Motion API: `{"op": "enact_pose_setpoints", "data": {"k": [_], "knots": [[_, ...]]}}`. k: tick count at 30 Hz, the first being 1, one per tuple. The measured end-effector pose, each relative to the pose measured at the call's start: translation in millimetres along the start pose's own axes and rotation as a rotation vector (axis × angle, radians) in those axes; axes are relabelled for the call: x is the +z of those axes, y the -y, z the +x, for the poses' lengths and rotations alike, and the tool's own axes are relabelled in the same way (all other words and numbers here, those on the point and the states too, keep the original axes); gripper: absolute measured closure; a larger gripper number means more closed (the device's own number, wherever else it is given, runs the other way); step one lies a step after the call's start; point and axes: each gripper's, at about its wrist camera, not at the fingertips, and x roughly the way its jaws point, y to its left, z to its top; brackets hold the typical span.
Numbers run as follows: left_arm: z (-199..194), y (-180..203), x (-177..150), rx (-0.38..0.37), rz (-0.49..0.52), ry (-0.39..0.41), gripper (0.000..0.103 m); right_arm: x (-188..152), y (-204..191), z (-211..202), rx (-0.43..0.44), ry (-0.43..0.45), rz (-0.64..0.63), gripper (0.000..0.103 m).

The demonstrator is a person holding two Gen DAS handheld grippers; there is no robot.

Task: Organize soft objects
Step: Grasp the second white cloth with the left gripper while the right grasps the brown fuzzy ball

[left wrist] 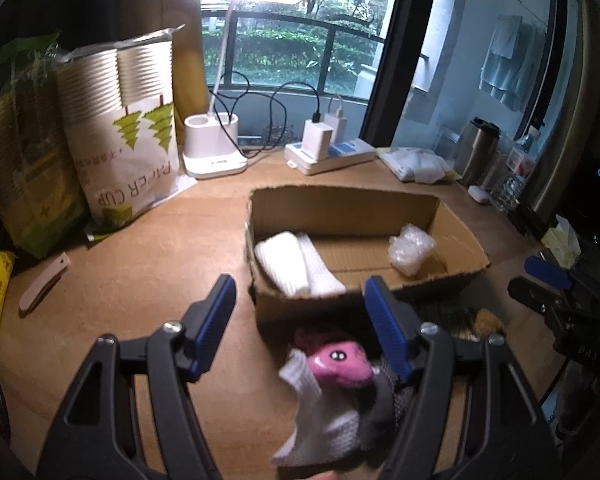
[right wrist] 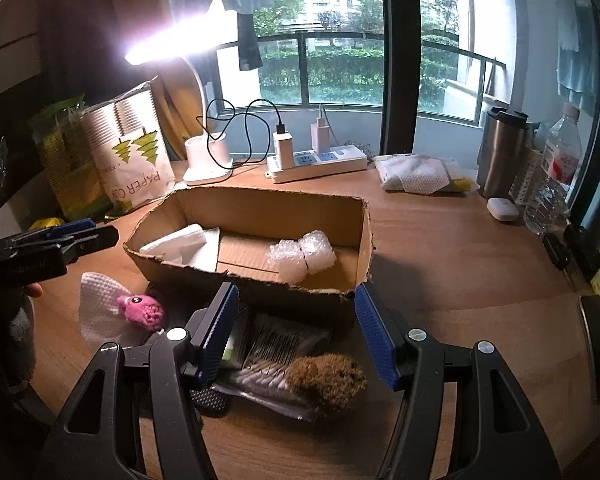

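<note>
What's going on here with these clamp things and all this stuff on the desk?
A person holds two grippers and is sorting soft things into the cardboard box. It already holds a folded white cloth and bubble wrap. Both the left gripper and right gripper are open, hovering over a pink knitted toy and brown fuzzy item on the desk.

Both wrist views look close across the desk toward the window, sharing the cardboard box (left wrist: 452, 216) (right wrist: 260, 204) at centre frame
</note>
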Motion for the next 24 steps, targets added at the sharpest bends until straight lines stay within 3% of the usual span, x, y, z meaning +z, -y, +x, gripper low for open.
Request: {"op": "enact_pose_setpoints", "data": {"k": [24], "knots": [[22.7,-6.9,-77.1,0.014,-0.026,-0.179,0.034,-37.5,-3.5,12.4,0.011,-0.076,0.015,0.036]]}}
